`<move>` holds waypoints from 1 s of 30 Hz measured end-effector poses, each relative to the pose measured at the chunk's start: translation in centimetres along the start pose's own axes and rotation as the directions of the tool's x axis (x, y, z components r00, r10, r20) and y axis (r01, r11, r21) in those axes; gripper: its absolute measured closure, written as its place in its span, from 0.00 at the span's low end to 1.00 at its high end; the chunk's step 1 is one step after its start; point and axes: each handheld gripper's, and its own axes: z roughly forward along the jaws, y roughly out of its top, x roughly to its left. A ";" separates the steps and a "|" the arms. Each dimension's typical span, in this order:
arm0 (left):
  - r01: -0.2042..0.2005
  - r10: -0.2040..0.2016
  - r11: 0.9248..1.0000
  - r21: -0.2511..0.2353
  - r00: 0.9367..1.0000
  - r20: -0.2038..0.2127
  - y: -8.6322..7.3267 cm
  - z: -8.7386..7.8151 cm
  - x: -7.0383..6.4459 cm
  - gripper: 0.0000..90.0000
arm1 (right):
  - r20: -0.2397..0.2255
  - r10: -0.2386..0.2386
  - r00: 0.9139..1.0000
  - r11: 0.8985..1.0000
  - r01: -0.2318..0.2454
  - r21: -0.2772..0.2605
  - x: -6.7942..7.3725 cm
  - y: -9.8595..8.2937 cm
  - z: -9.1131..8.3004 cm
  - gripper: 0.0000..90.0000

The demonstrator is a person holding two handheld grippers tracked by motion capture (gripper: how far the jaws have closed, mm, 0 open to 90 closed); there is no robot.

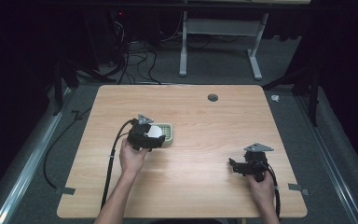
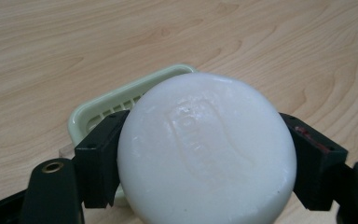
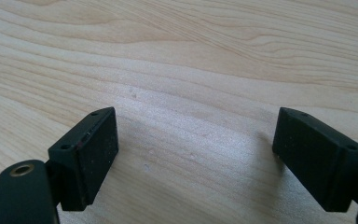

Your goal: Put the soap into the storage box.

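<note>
- The left claw (image 1: pixel 153 135) is clamped on the soap (image 2: pixel 207 149), one black jaw on each side of the round white bar, and holds it just above the near edge of the dish (image 2: pixel 121 100).
- In the high view the soap (image 1: pixel 155 132) sits over the left part of the dish (image 1: pixel 168 135), which lies on the counter (image 1: pixel 200 186) a little left of its middle.
- The step in hand looks like setting the soap down into the dish. To do it well, I judge the bar should be carried a little farther over the dish, toward its middle, before it goes down, since from the left gripper view it hangs more over the near rim than over the slatted floor.
- Keep the bar flat to the dish, so it lands on the slats rather than on the rim; a tilted bar could tip the light dish or slide off.
- Lower until the soap rests, then let the jaws part just enough to free it. The soap looks smooth, so it may slip or cling to one pad; pull back straight and slowly.
- The dish is loose on the counter, so avoid pushing it sideways with a jaw.
- The right claw (image 1: pixel 234 164) stands parted with nothing between its jaws, low over bare counter (image 3: pixel 177 70), well to the right of the dish. It can stay there, or come over to steady the dish if that shifts.
</note>
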 end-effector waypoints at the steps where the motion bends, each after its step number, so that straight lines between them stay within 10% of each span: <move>1: 0.001 -0.001 1.000 0.011 1.000 0.002 0.1 0.2 0.1 0.28 | 0.000 0.000 1.000 1.000 0.000 0.000 0.0 0.0 0.0 0.17; 30: 0.038 -0.031 0.997 0.071 0.996 -0.088 2.2 5.2 2.0 0.28 | 0.000 0.004 1.000 1.000 -0.004 0.000 0.0 0.0 0.0 0.17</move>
